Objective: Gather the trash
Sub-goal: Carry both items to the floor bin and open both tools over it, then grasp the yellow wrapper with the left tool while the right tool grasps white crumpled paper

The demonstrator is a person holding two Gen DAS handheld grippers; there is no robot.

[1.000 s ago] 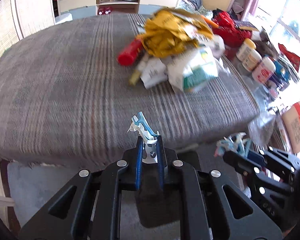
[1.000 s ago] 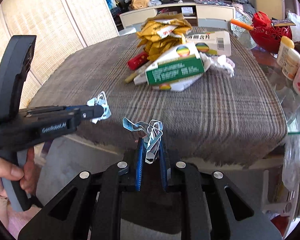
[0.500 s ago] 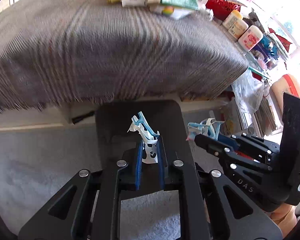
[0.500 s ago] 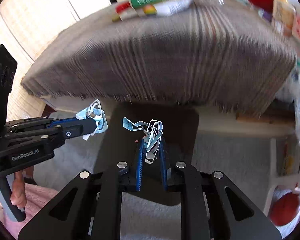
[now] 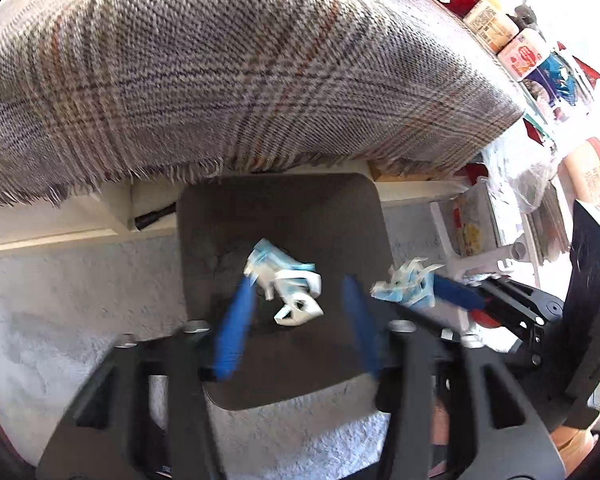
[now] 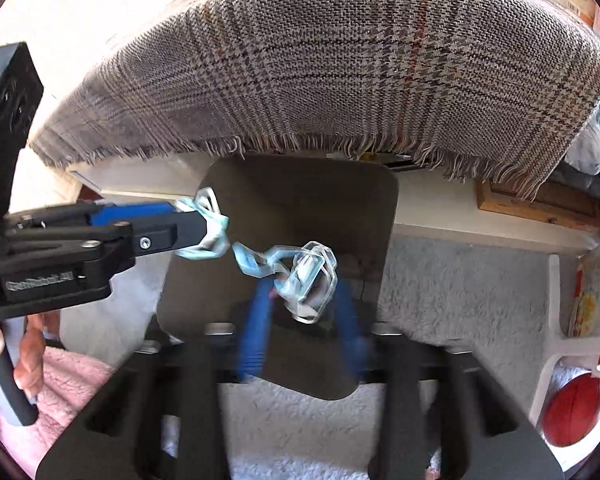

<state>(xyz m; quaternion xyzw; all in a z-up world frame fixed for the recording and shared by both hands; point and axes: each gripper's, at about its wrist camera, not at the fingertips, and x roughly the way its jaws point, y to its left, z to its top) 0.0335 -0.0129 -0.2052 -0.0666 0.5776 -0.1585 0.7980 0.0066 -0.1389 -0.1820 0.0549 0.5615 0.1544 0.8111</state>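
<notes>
Under the fringed edge of the plaid cloth (image 5: 260, 80), both grippers' jaws were opening over the dark bin (image 5: 284, 216), the left gripper (image 5: 296, 316) and right gripper (image 6: 304, 312) each loosing a crumpled blue-white wrapper (image 5: 288, 284) (image 6: 300, 276) between spread fingers.

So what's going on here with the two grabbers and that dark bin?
A person is collecting trash with a handheld tool in each hand. Both hang over the dark bin on the floor in front of the plaid-covered table. The left tool is opening, with a crumpled blue-and-white plastic scrap loose between its fingers. The right tool is opening too, over its own clear, pale-blue plastic scrap. More rubbish waits on the table.
</notes>
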